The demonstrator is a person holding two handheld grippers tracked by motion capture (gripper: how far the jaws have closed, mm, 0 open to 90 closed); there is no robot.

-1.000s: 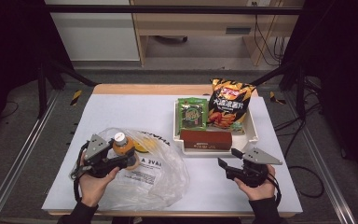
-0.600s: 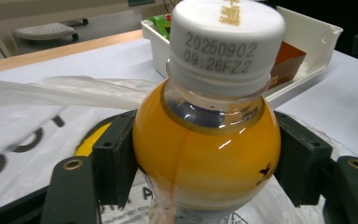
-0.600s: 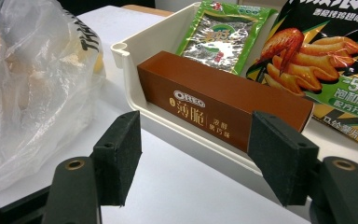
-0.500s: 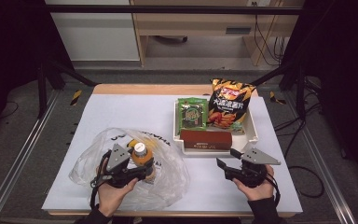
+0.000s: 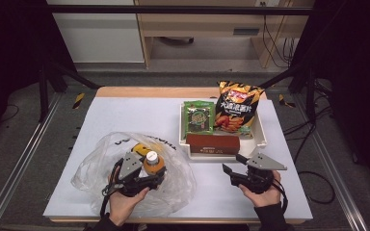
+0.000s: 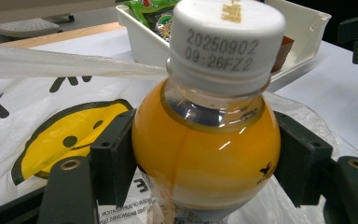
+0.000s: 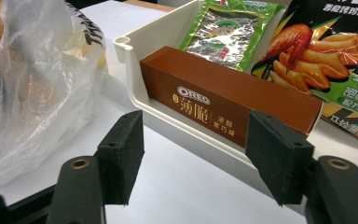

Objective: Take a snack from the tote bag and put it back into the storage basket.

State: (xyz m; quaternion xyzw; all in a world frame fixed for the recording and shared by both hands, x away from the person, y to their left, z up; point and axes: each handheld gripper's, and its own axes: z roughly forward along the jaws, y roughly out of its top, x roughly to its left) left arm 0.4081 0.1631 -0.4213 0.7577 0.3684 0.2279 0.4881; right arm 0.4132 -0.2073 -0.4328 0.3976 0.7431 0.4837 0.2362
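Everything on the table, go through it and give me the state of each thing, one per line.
bottle: capped, upright, gripped over the bag
plastic bag: crumpled, lying on the table
tray: holds three snacks
brown box: closed, on its long side at the tray's front wall
green packet: sealed
chip bag: sealed, leaning on the back rim
left gripper: shut on the bottle
right gripper: open, empty

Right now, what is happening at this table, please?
A person packs snacks into a clear plastic bag with a yellow smiley face. The left gripper is clamped on a small orange juice bottle with a white cap, held over the bag. The right gripper waits open on the white table, facing a brown biscuit box in the white tray.
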